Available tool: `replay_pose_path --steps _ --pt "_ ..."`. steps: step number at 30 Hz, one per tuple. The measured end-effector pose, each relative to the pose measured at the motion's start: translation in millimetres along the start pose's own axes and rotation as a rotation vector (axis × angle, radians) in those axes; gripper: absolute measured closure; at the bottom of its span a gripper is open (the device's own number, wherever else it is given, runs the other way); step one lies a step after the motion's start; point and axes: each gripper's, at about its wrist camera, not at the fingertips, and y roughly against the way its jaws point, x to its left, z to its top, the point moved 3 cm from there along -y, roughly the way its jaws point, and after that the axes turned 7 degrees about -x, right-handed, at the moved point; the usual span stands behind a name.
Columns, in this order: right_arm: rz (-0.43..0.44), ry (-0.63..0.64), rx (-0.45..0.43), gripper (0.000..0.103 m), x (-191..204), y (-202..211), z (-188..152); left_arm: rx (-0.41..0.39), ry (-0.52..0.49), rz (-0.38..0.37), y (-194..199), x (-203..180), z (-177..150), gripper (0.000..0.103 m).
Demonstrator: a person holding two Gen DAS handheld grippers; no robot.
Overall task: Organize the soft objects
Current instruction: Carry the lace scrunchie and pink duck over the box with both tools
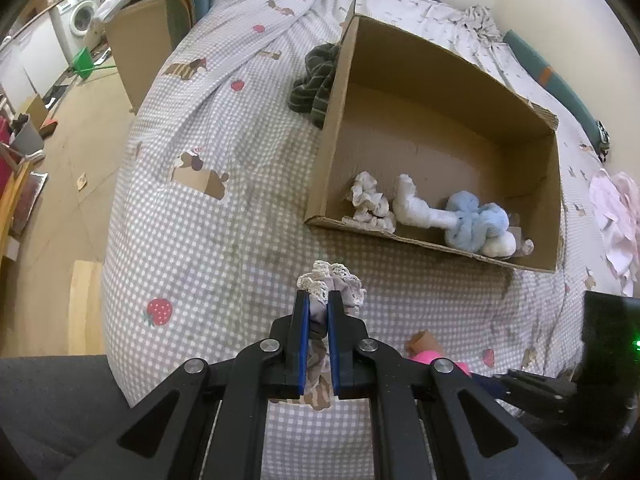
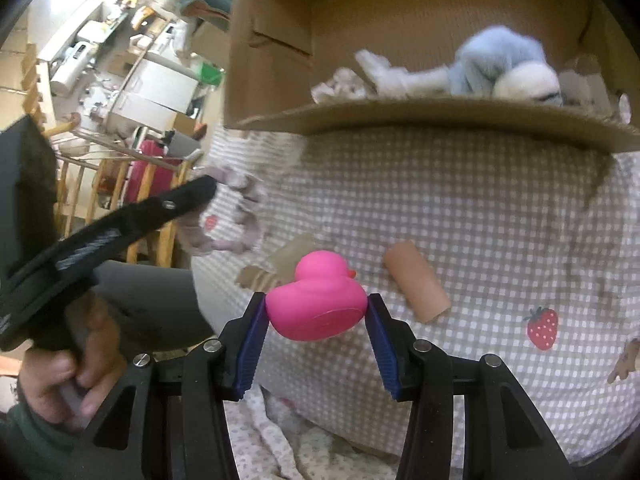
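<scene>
My left gripper [image 1: 317,304] is shut on a grey scrunchie with white lace trim [image 1: 340,286] and holds it above the checked bedcover, in front of the cardboard box [image 1: 340,92]. In the box lie a white scrunchie [image 1: 370,200], a white fluffy piece [image 1: 416,206] and a blue fluffy scrunchie [image 1: 474,220]. My right gripper [image 2: 316,308] is shut on a pink rubber duck [image 2: 316,300], held above the bedcover short of the box [image 2: 440,114]. In the right wrist view the left gripper [image 2: 192,196] shows at left with the scrunchie [image 2: 240,216].
A tan cylinder [image 2: 416,280] lies on the checked bedcover [image 2: 500,220] right of the duck. A dark striped cloth [image 1: 316,80] lies against the box's left wall. Pink-white cloth [image 1: 616,224] lies at the far right. The bed edge drops to the floor [image 1: 80,152] on the left.
</scene>
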Motion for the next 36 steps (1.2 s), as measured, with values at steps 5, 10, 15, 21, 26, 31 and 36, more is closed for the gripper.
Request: replay_pose_path --steps 5,10,15,21,26,31,36 --pt "0.012 0.007 -0.093 0.051 -1 41 4 -0.039 -0.008 -0.004 10 -3 -1 0.095" --pt "0.013 0.014 -0.230 0.051 3 99 20 -0.106 -0.052 -0.040 39 -16 5 0.095" --pt "-0.013 0.016 -0.342 0.051 -4 140 42 -0.182 -0.059 -0.070 62 -27 25 0.095" --pt "-0.053 0.015 -0.443 0.051 -14 165 67 -0.198 -0.107 -0.084 63 -43 45 0.095" --pt "-0.099 0.000 -0.490 0.051 -32 175 86 -0.221 -0.138 -0.077 58 -53 71 0.095" --pt "-0.135 -0.023 -0.508 0.051 -51 173 100 -0.258 -0.156 -0.074 52 -61 100 0.095" --pt "-0.192 -0.024 -0.522 0.051 -60 163 106 -0.280 -0.172 -0.072 36 -63 116 0.095"
